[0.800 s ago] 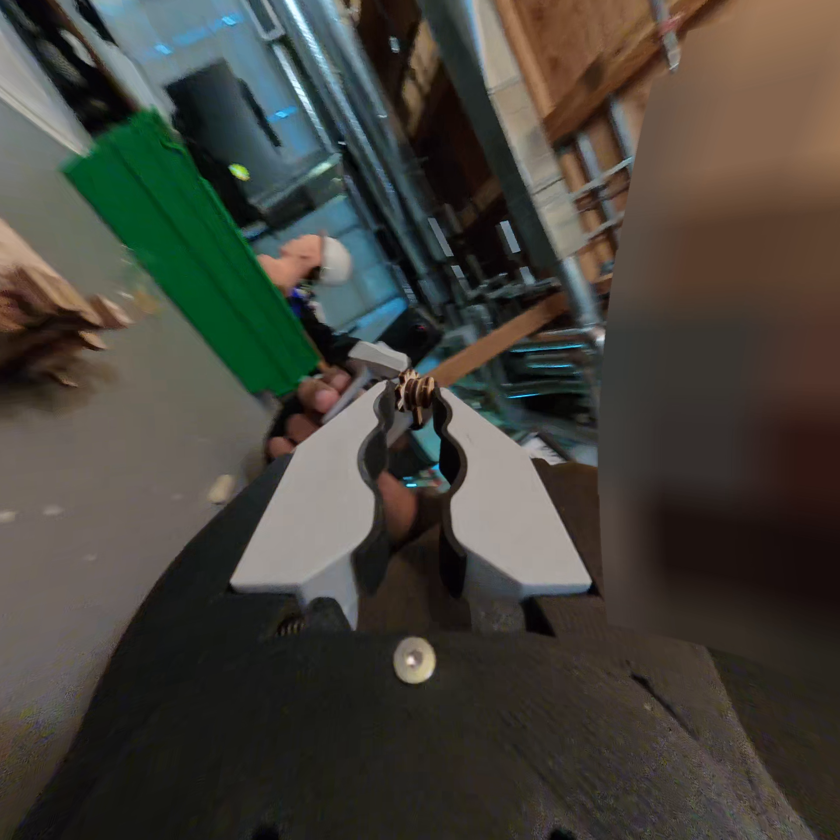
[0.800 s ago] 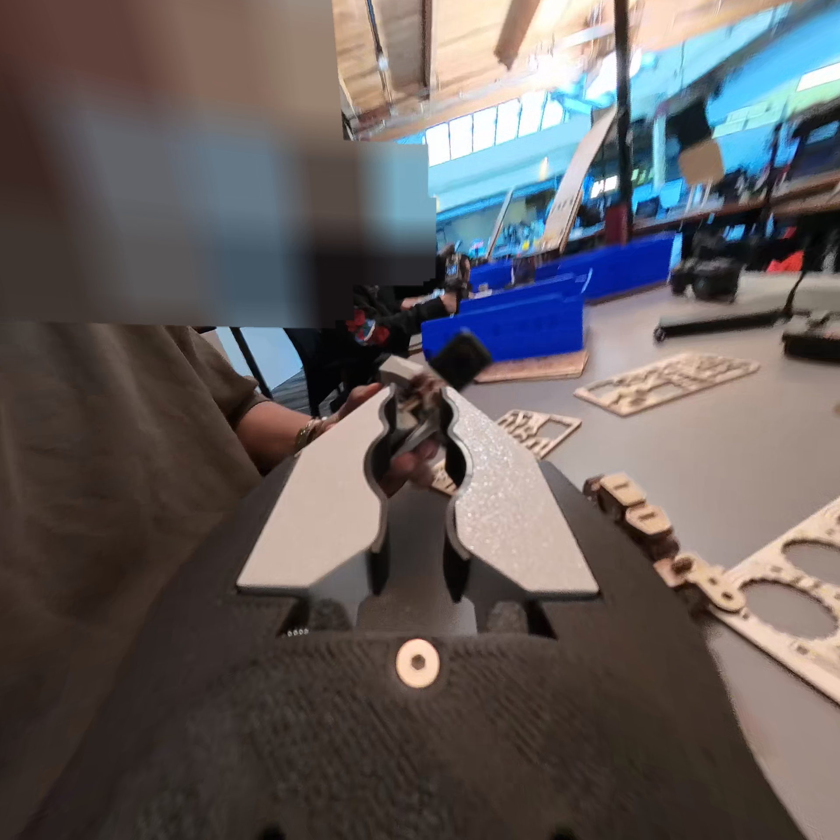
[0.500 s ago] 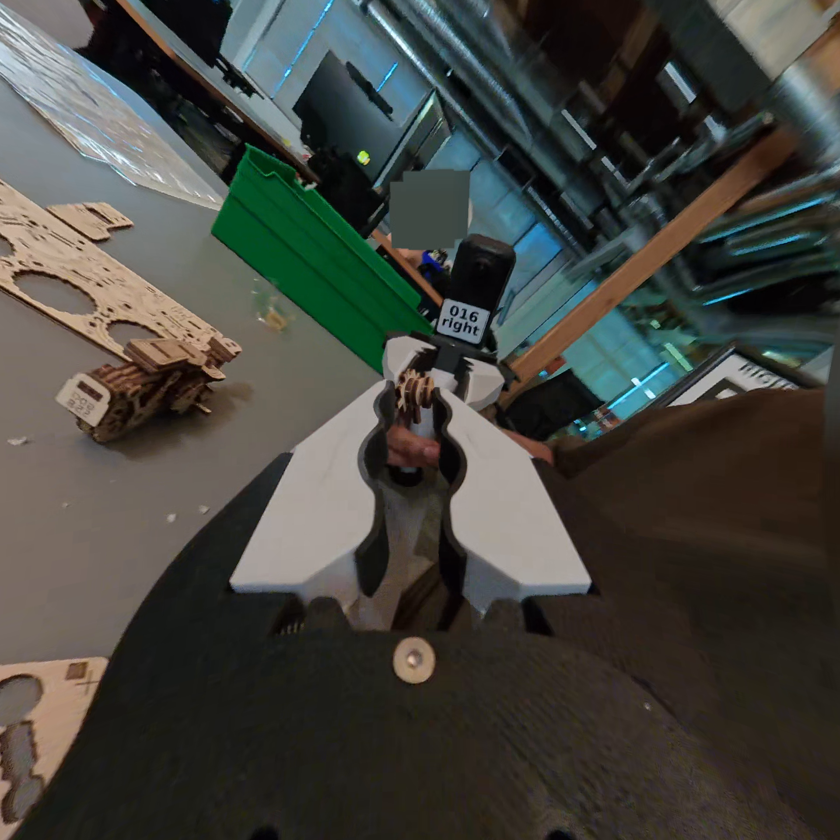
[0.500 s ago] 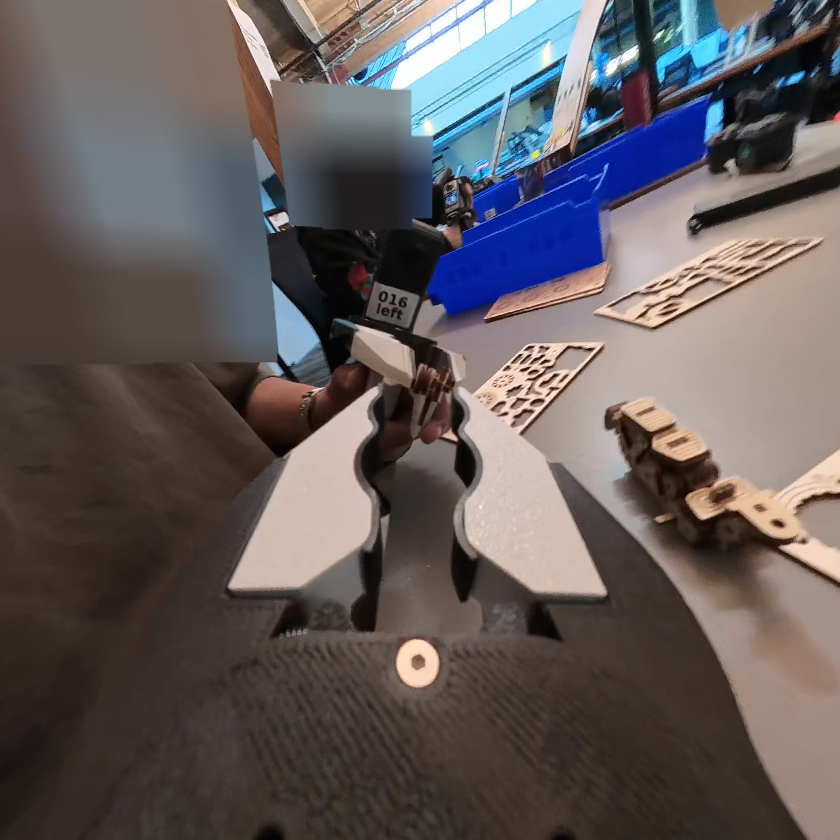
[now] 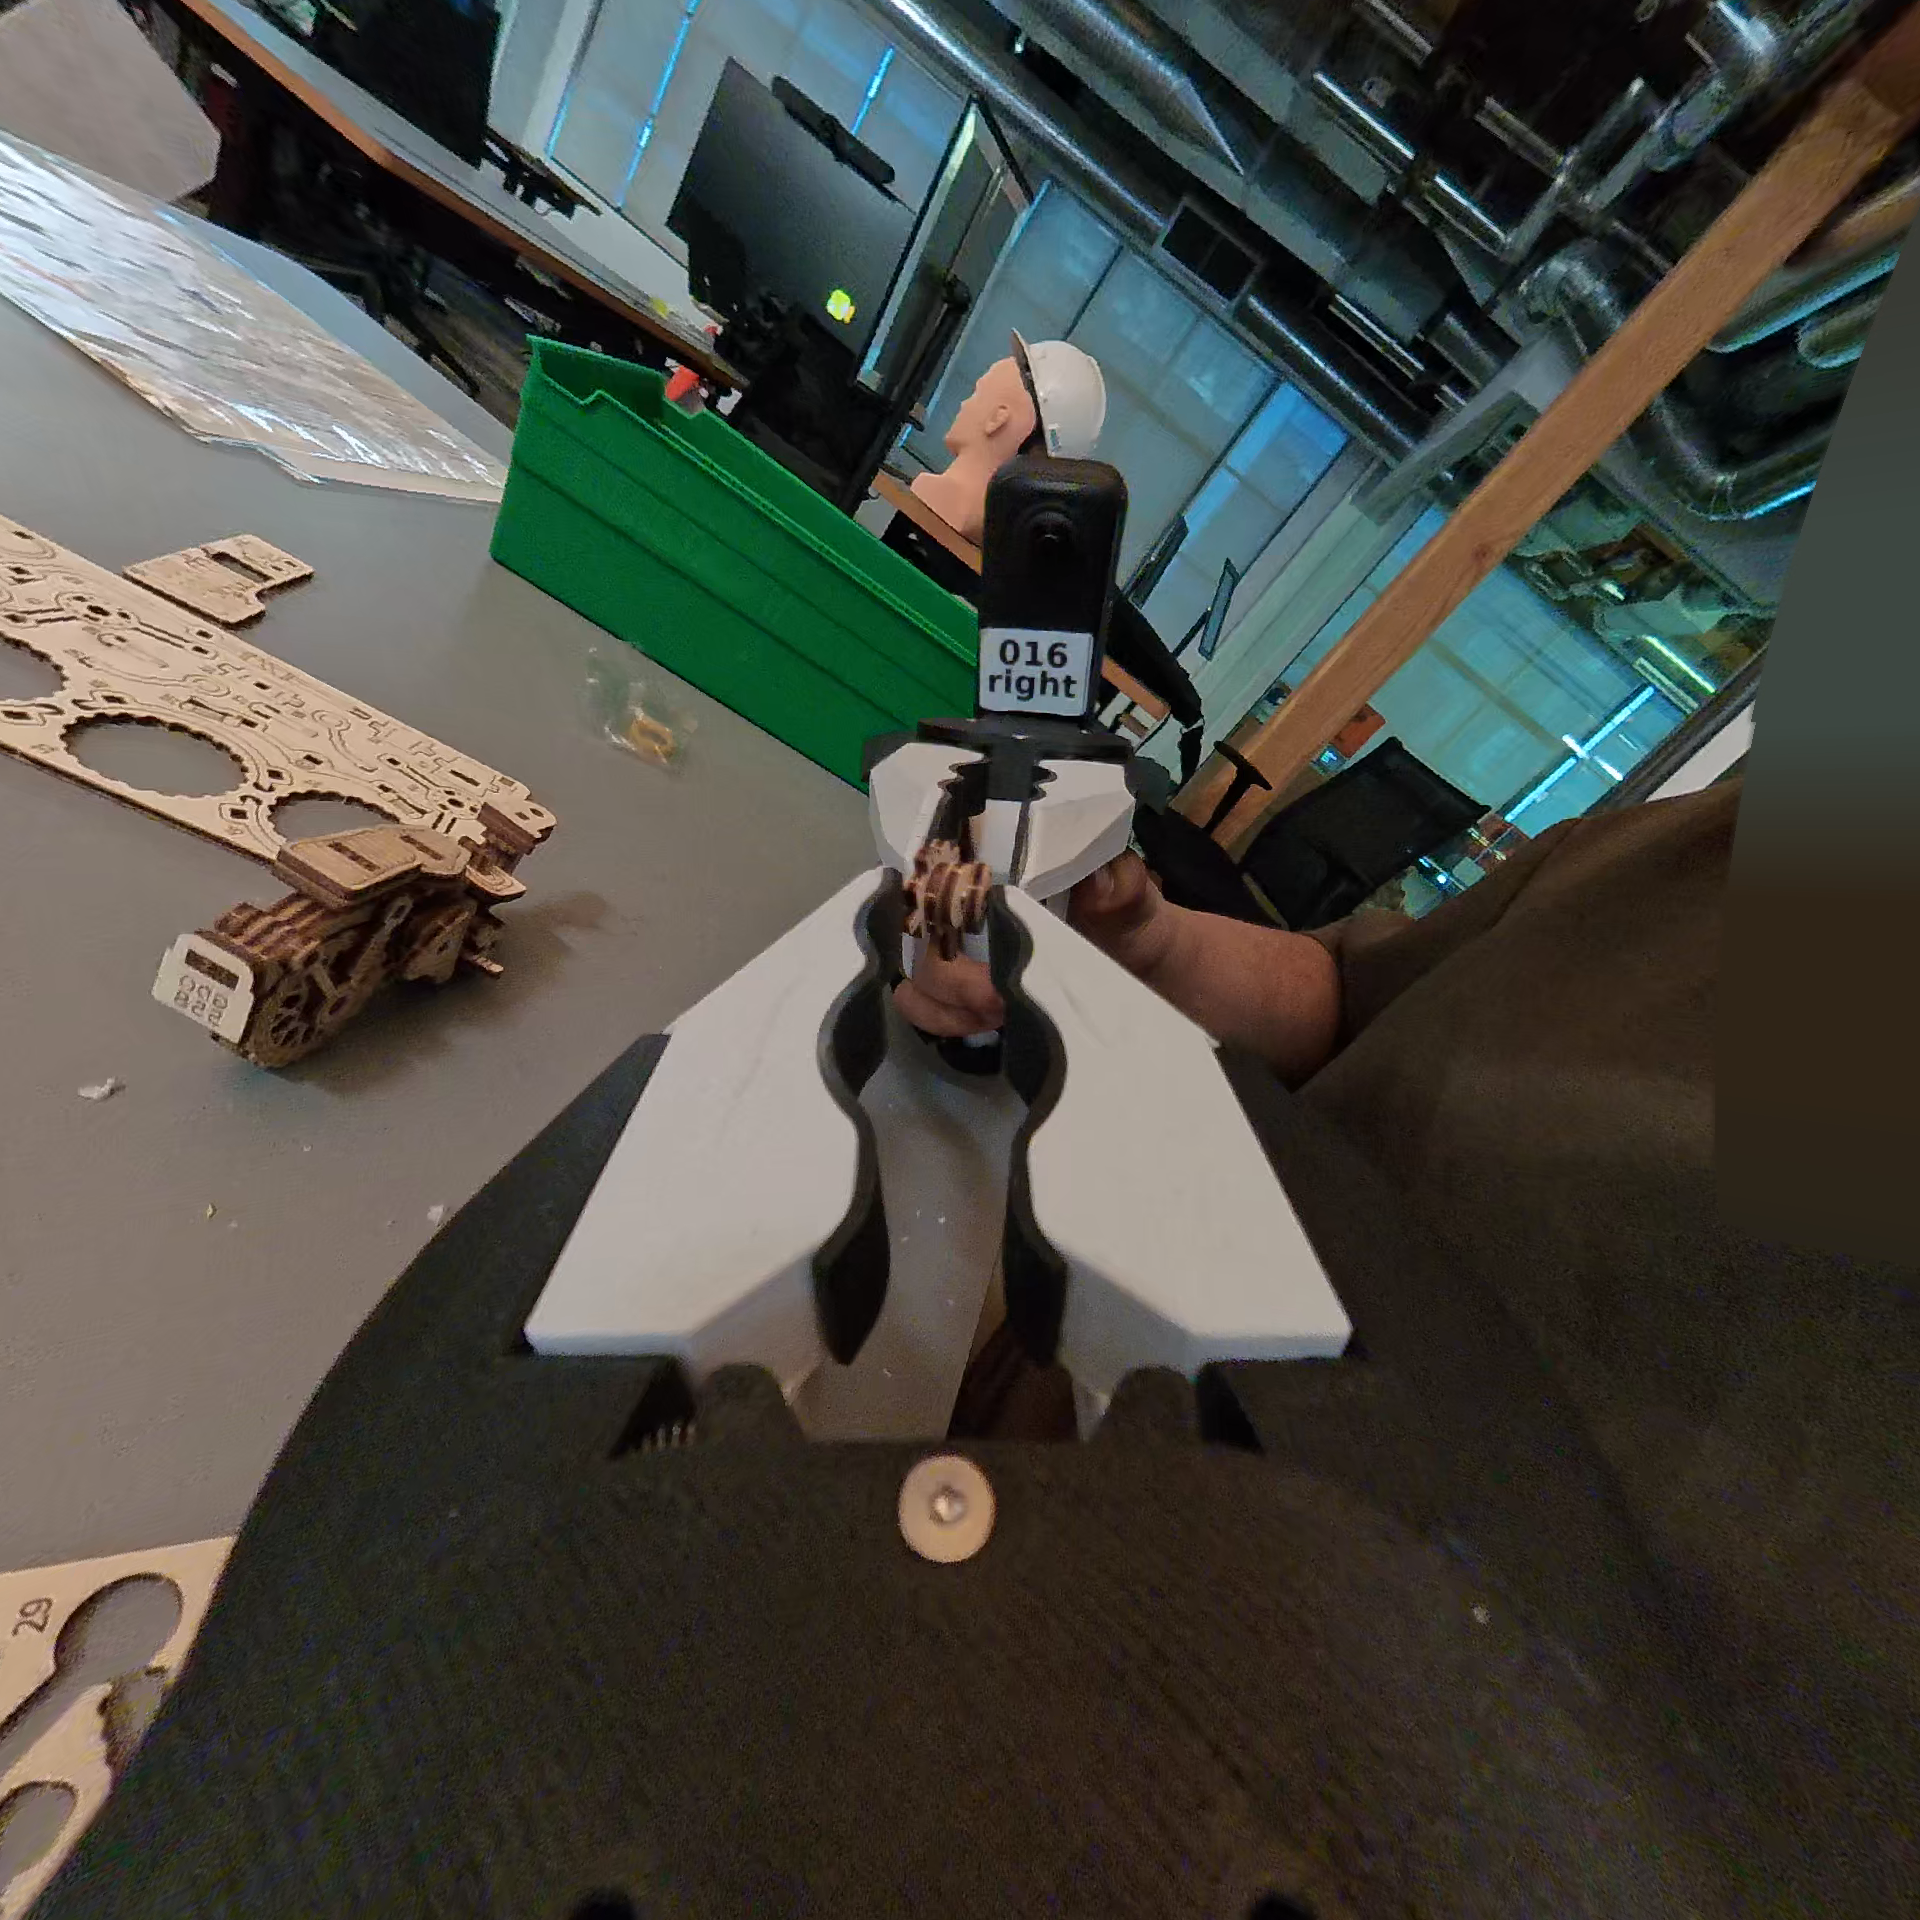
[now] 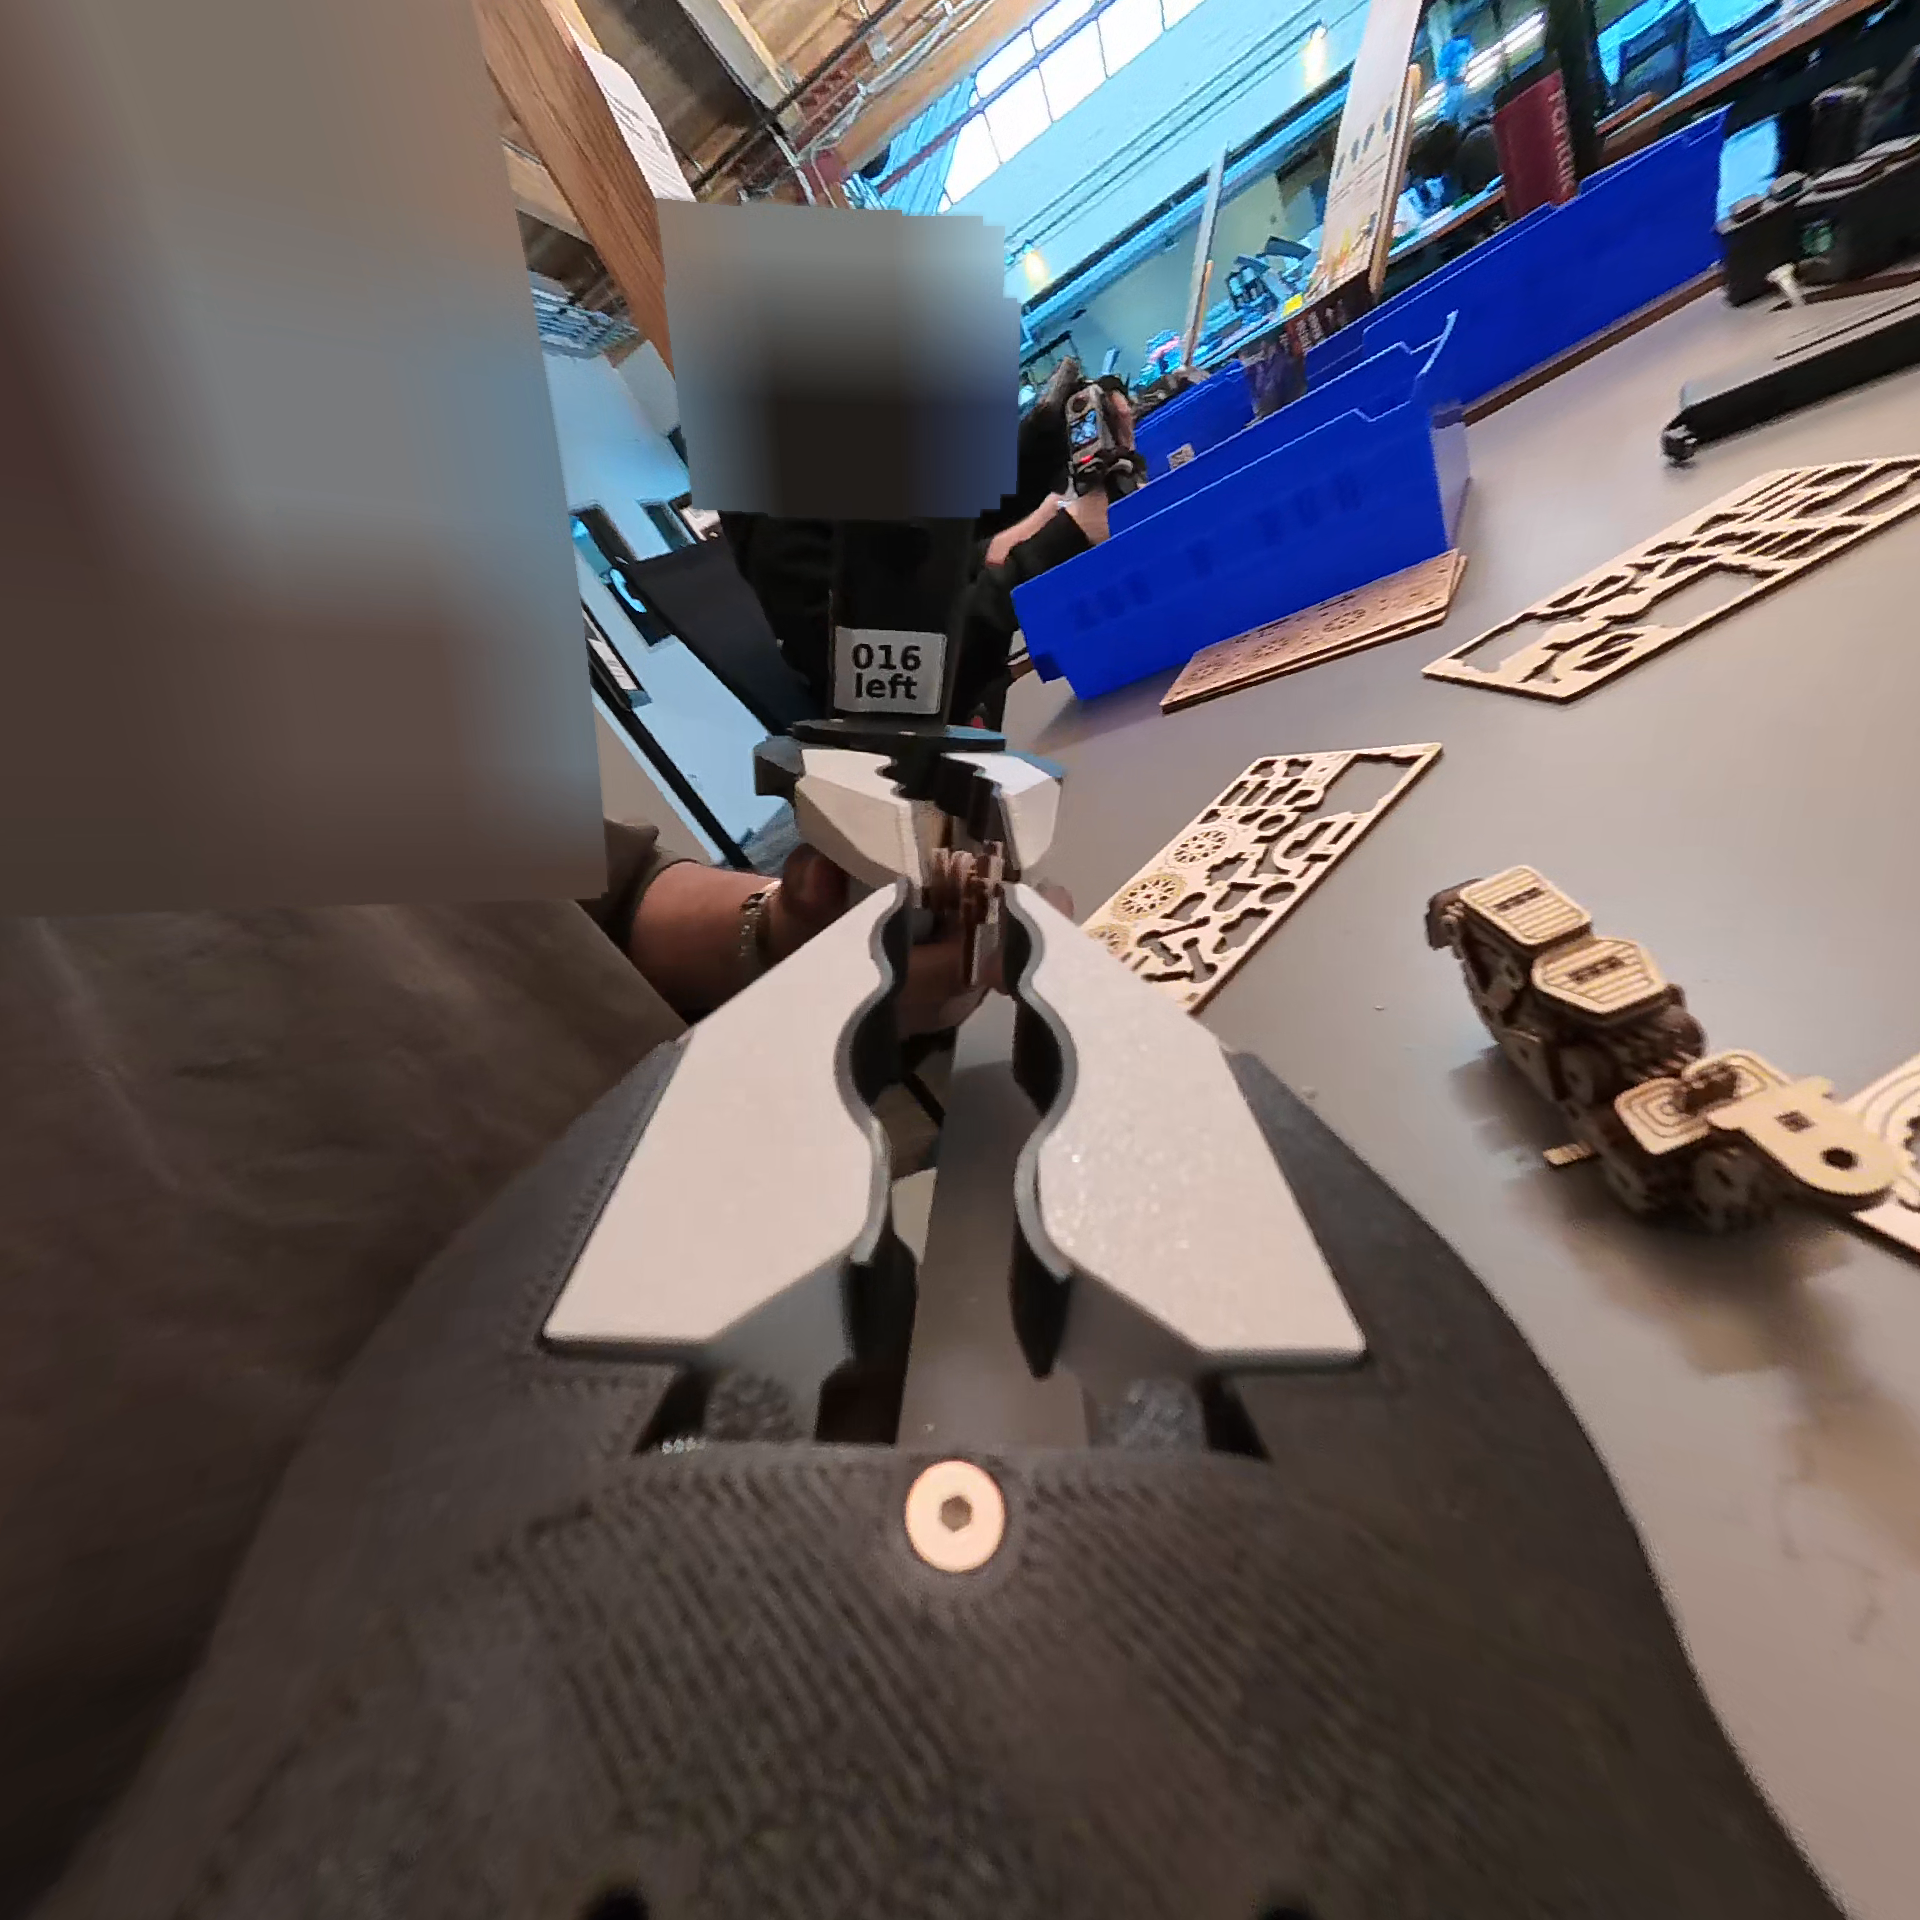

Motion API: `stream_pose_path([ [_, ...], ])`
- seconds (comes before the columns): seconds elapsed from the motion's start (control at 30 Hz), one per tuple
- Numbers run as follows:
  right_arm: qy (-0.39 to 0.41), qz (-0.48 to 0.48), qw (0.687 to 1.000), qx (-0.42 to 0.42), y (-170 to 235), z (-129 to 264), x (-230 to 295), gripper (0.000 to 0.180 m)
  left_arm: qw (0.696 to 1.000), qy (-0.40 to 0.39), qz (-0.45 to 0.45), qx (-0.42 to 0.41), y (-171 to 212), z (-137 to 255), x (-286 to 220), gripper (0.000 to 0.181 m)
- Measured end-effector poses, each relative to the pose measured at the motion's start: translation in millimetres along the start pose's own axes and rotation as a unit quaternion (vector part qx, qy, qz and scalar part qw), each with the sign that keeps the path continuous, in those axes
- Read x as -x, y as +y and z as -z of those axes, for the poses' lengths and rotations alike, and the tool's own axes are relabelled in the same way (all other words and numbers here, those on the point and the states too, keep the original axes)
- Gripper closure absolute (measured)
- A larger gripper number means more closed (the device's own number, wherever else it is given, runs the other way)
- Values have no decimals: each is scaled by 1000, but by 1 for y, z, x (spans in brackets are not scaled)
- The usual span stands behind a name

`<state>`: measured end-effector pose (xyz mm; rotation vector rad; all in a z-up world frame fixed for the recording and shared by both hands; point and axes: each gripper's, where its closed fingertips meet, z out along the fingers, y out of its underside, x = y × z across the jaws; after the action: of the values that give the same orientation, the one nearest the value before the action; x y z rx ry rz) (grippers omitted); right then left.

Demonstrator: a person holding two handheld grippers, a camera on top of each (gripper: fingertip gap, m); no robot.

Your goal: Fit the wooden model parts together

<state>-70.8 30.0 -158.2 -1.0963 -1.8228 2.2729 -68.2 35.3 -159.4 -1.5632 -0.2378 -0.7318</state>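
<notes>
your grey table [image 5: 312,1195] runs wide under everything, carrying a green bin [image 5: 707,582] on one side and a blue bin [image 6: 1247,561] on the other. flat on it lie the cut-out wooden sheets [image 5: 239,727], thin ply with empty gear-shaped holes, and another sheet [image 6: 1257,862] nearer your right side. beside the sheets sits the half-built wooden model [image 5: 343,935], seen again in the right wrist view [image 6: 1590,1049], resting on the table and untouched by either tool. above the table edge your two tools meet nose to nose. your left gripper [image 5: 943,902] is narrowed down onto a small gear cluster [image 5: 943,899], several toothed discs stacked on a short axle, pinched right at the fingertips. your right gripper [image 6: 961,914] has its tips close together just at that same cluster [image 6: 961,883], but whether it is actually pinching any of it, i cannot tell from here. judge this piece as very light, stiff and brittle: thin laser-cut ply that will snap at a tooth or split along the grain if you squeeze hard or twist. it looks best held across the flat faces of the discs or along the axle, not on the teeth, and pressed straight along the axle line.
</notes>
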Motion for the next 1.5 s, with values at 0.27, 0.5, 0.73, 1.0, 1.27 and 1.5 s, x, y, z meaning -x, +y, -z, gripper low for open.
stream_pose_path([
  [0.27,-15,-44,999,8,5,2,-2,168,1000,-5,-16,27,7,-1,1,167],
  [0.5,0,-39,999,29,11,3,-7,166,998,-27,-29,49,14,-2,7,167],
  [0.73,15,-18,999,43,13,3,-9,168,997,-32,-35,57,16,-2,9,167],
  [1.0,-6,-55,998,27,9,5,-6,169,999,-9,-8,47,14,-3,4,166],
  [1.27,-24,-79,997,11,5,4,-3,169,999,9,14,39,12,-2,1,158],
  [1.5,-30,-90,995,-11,-1,6,-3,170,999,16,26,30,11,-3,-1,165],
])
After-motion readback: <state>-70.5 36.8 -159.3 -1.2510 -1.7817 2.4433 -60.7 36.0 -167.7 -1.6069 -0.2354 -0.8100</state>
